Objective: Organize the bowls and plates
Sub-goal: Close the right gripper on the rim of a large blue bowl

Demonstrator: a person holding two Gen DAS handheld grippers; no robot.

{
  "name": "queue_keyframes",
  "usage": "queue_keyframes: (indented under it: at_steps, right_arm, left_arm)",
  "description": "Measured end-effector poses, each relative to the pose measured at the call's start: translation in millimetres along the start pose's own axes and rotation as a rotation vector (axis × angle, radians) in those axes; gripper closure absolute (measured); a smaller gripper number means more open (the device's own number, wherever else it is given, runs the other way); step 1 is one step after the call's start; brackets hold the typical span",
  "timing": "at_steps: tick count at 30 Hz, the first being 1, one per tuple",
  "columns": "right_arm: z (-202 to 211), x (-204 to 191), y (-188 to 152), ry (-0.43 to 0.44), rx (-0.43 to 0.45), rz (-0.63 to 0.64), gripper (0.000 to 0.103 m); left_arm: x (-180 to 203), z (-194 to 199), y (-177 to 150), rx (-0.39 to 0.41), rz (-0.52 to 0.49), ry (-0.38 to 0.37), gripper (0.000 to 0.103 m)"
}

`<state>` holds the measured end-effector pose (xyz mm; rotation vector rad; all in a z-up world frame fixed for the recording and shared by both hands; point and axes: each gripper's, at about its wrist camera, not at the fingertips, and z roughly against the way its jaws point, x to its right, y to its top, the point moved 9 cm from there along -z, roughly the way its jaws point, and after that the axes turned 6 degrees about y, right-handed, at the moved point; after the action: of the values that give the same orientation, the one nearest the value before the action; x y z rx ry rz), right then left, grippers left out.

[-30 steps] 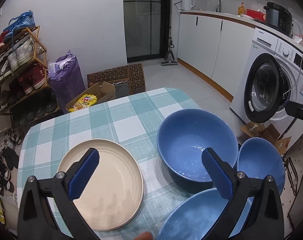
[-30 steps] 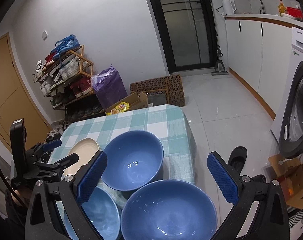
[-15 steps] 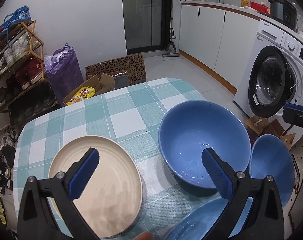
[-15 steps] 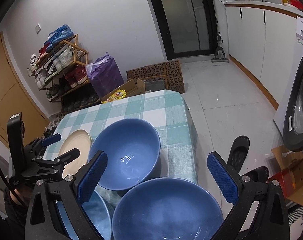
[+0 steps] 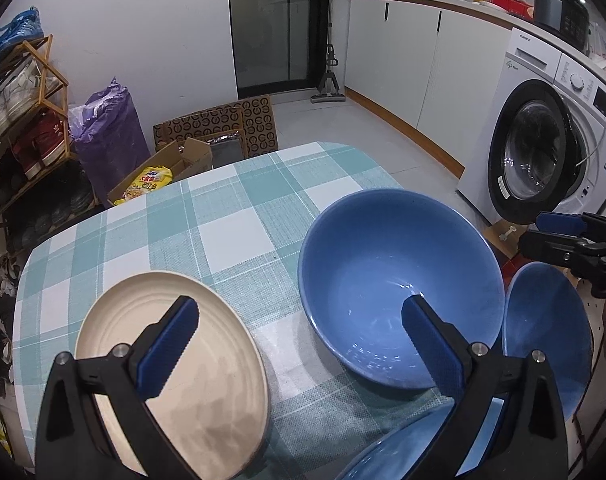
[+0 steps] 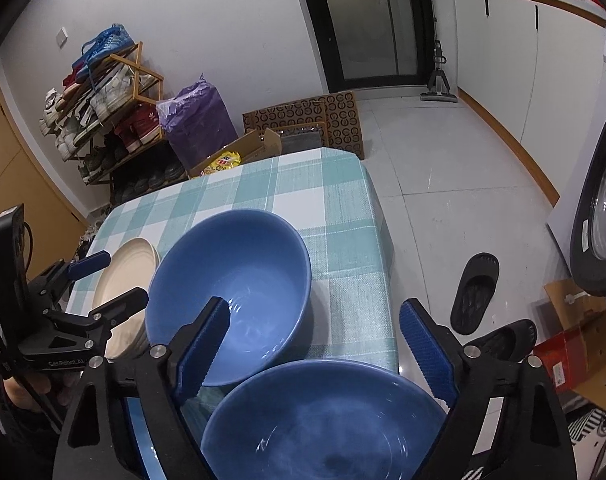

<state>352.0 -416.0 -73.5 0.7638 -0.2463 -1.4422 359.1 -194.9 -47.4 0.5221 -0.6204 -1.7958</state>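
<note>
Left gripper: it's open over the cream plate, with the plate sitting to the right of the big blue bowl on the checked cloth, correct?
Not quite. The left gripper is open over the cream plate, but the plate sits to the left of the big blue bowl, not the right. The left wrist view shows this, with both on the checked cloth.
</note>
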Motion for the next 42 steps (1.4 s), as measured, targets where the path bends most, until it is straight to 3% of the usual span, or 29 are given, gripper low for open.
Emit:
queue_keyframes:
  at_steps: [7,11,19,21,27,36,42]
  right_arm:
    - [-13.1,-3.0,-4.4,-0.003,-0.034,0.014,0.021]
    - [-22.8,-5.6,-6.5,-0.006,-0.053,0.016,0.027]
    - [-39.7,-12.0,-12.9,-0.017,-0.089,0.037,0.031]
    - [-42.2,-13.1,-14.3,-0.018,-0.096,0.041,0.034]
    - [-45.4,-12.9,-17.9,-0.029,-0.108,0.047,0.046]
    - [-48.8,-13.3,-21.4,-0.035,-0.122,0.057,0.063]
    - [-49.6,-15.1,-24.0,-0.043,-0.13,0.079,0.071]
  left_arm:
    - [1.6,-9.8,-2.1,-0.013,-0.005,-0.001,0.002]
    - [2.6,-16.2,-4.7,-0.03,-0.009,-0.008,0.015]
    - [5.4,-19.9,-5.6,-0.037,-0.025,-0.017,0.015]
    - [6.5,-21.7,-6.0,-0.045,-0.034,-0.015,0.031]
    - [7.2,-26.4,-9.4,-0.07,-0.031,-0.025,0.054]
    - [8.5,-28.0,-11.0,-0.077,-0.041,-0.034,0.076]
    - [10.2,-26.8,-11.3,-0.074,-0.057,-0.027,0.083]
